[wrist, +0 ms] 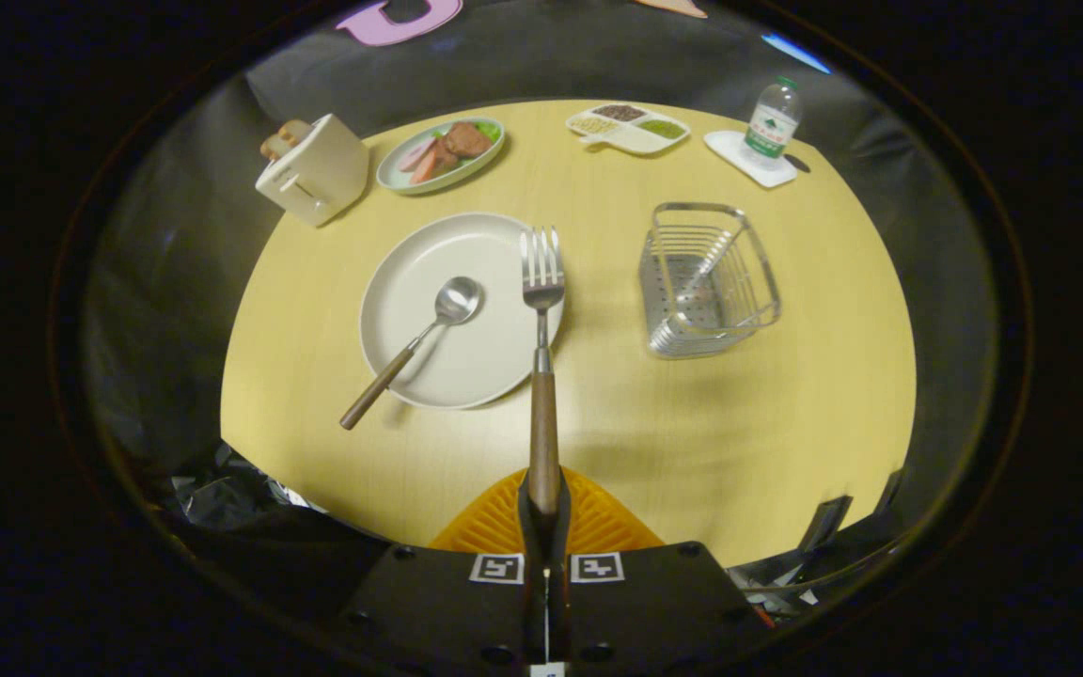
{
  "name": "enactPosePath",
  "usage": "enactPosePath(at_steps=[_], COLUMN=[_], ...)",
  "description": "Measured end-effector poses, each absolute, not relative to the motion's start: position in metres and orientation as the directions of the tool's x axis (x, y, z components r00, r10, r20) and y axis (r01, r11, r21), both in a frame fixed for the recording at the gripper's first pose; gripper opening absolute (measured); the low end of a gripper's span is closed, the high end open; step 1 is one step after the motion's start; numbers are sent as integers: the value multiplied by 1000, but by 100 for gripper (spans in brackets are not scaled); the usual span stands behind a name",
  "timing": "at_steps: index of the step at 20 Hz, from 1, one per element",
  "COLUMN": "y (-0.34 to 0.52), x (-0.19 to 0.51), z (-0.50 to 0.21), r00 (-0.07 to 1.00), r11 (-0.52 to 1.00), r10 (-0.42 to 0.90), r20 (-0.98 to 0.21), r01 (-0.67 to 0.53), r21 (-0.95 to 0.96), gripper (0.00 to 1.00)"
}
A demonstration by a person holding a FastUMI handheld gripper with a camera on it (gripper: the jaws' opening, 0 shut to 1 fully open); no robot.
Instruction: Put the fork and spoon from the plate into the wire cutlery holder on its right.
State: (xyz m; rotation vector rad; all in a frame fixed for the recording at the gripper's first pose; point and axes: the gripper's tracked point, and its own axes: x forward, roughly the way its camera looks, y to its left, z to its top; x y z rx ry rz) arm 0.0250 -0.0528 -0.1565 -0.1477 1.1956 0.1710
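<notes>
Gripper [544, 512] clenched on wood-handled steel fork [541, 282], lifted, tines ahead. Matching wood-handled spoon [415, 346] on round white plate [429, 376], ahead-left. Next: swing fwd-right, drop into wire cutlery holder [706, 279] on counter.

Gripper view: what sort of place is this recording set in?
Likely a staged dining table in a booth: a plate with a spoon, a toaster, a wire cutlery holder. The gripper holds a fork.

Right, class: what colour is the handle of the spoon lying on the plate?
Brown, like wood, on the spoon resting on the plate; clearest in the gripper view.
</notes>
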Motion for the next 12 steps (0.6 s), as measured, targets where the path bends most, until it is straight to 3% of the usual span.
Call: enactPosePath(at_steps=[7,12], y=[-115,-133], x=[38,44], z=[-129,-137], r00=[325,246], r11=[992,980], r10=[-27,-78], r20=[-945,-966], r01=[-106,-157], r21=[-65,-119], gripper=[4,4])
